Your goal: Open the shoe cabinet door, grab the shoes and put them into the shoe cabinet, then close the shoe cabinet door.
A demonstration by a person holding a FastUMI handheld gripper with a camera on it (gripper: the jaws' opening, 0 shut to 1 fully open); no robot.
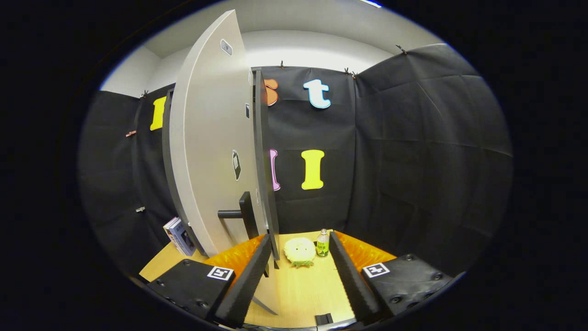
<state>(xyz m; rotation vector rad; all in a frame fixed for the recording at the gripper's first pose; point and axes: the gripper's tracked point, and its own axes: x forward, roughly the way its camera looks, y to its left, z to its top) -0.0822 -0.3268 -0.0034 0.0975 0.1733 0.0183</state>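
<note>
While I hold the rig level, the gripper view logs these items. Tongs (pixel 297 271): spread apart, grasping nothing, both fingers (pixel 245 285) over the wooden bench (pixel 298 294). Shoe cabinet door (pixel 209 138): pale panel, swung open toward me, standing upright just ahead of the left finger; its dark edge (pixel 262 161) faces me. Door handle (pixel 242 214): dark bar low on the panel, apart from the fingers. Shoe cabinet body: hidden behind the door, so I cannot tell what is inside. Round cream-coloured object (pixel 299 250): on the bench, between the fingers and beyond them; whether it is a shoe I cannot tell. Small bottle (pixel 323 243): green label, upright, just beside that object. Boxed item (pixel 179 236): leaning beside the door's far side.
</note>
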